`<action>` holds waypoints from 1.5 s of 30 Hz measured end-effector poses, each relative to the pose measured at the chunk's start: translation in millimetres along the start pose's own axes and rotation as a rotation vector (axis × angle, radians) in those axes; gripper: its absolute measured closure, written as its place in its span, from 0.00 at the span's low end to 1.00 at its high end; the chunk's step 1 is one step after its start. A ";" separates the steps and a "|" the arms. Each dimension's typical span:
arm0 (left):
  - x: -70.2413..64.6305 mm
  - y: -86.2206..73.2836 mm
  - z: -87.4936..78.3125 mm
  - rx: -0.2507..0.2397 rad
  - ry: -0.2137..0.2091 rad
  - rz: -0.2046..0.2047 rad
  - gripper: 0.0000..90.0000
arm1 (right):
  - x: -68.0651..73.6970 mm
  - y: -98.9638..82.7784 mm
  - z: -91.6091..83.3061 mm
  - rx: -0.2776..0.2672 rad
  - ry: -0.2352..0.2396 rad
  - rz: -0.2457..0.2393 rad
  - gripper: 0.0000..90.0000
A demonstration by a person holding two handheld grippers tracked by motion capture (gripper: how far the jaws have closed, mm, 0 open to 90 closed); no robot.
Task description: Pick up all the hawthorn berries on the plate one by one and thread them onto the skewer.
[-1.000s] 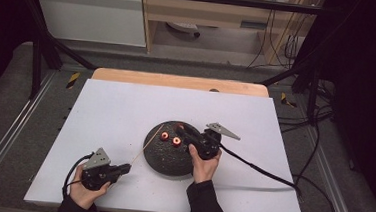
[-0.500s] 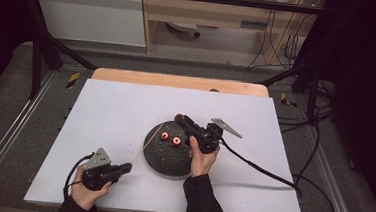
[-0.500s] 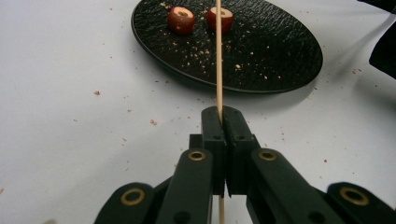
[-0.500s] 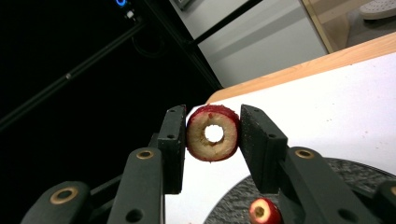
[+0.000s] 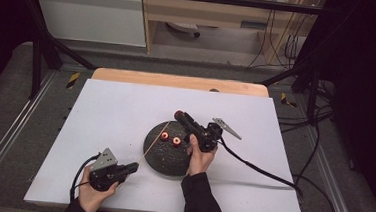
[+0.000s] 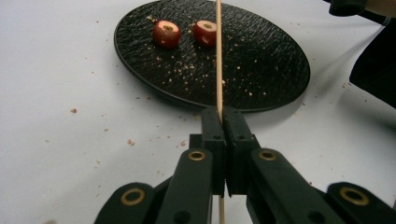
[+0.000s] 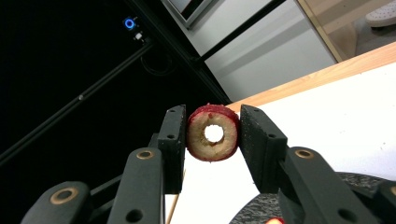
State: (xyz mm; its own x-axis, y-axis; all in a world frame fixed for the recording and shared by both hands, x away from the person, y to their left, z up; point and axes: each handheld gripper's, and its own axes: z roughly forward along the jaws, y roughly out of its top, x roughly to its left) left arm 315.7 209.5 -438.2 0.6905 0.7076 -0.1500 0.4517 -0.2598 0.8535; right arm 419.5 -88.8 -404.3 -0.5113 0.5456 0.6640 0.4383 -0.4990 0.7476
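While your left tongs are clamped tight on the thin wooden skewer, the stick points forward over the near rim of the black plate, which gives you a steady, aimed spike rather than a loose one. You hold it low, close to the white table, and well toward its near end, so most of its length is free to take fruit.

Your right tongs are closed on a cored red fruit ring, squeezing it by the skin on both sides. That grip leaves the cut face and the hole through the middle open toward the camera, which is probably the point: the hole is what the skewer must pass through, so nothing may cover it. In the high view your right tongs are lifted above the far side of the plate, with the ring off the plate and in the air.

Two more cored pieces and lie on the far part of the plate, cut faces up, easy to pick from the sides in the same way. Crumbs scatter the plate and table around them.

My guess is that the ring must next be lined up with the skewer tip.
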 end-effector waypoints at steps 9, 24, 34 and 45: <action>-6.7 0.7 7.4 -0.004 -0.004 0.004 0.98 | 0.1 -1.5 0.2 -0.033 0.021 0.016 0.70; -11.2 1.3 10.4 -0.028 0.005 0.004 0.98 | -0.9 -8.9 0.9 -0.038 0.043 0.045 0.70; -17.2 1.9 13.9 -0.049 0.033 -0.010 0.98 | -1.3 -12.1 1.2 -0.039 0.058 0.063 0.70; -23.5 11.6 21.8 -0.060 0.046 -0.034 0.98 | -0.7 -14.1 0.0 -0.023 0.063 0.058 0.70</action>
State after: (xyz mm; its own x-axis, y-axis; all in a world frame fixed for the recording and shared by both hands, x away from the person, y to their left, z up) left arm 317.1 175.5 -435.6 0.6480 0.7453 -0.1571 0.4386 -0.1965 0.8770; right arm 413.6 -82.2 -415.2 -0.5310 0.4725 0.7034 0.4519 -0.5444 0.7067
